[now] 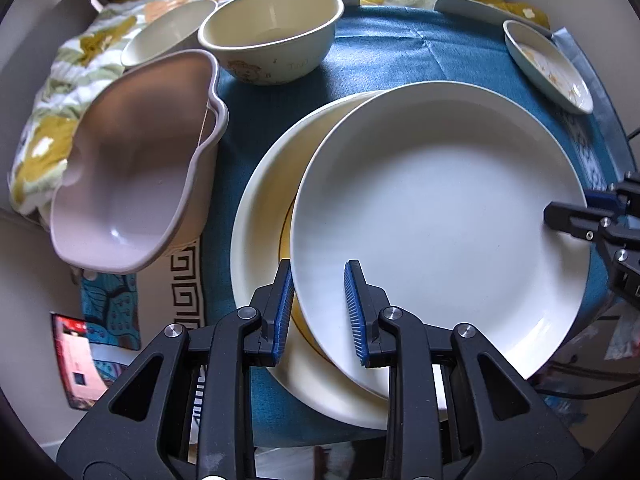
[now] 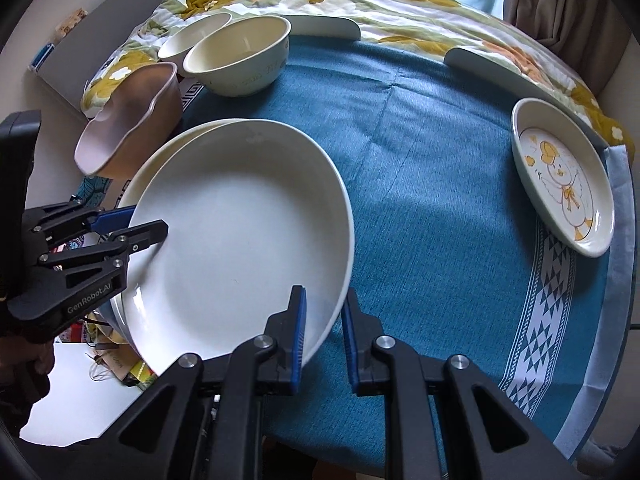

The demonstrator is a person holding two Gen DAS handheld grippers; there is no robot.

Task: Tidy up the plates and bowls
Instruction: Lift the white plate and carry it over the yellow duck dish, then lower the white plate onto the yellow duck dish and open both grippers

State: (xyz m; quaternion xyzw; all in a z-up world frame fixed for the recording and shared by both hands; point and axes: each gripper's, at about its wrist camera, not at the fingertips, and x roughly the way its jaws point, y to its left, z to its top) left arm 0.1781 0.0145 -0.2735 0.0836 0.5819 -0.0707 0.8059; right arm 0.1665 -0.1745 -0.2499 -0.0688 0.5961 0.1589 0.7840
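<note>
Your left hand-held gripper [image 1: 320, 308] is clamped on the near rim of the big white plate [image 1: 440, 220], one blue pad under the rim and one on the inside. Your right hand-held gripper [image 2: 324, 336] pinches the same plate's rim on the opposite side, so you've got it held from both edges. The plate sits tilted, overlapping a cream plate [image 1: 260, 208] with a yellow centre beneath it on the blue-clothed surface [image 2: 420, 160]. To the left there's a pinkish wavy-rimmed bowl [image 1: 132, 184] leaning on its side, and behind it a cream bowl [image 1: 272, 36] with a cartoon print, plus a smaller bowl [image 1: 168, 32] just beside that. Over on the far right edge of the surface, well apart, lies a small dish [image 2: 560, 176] with a duck picture.
</note>
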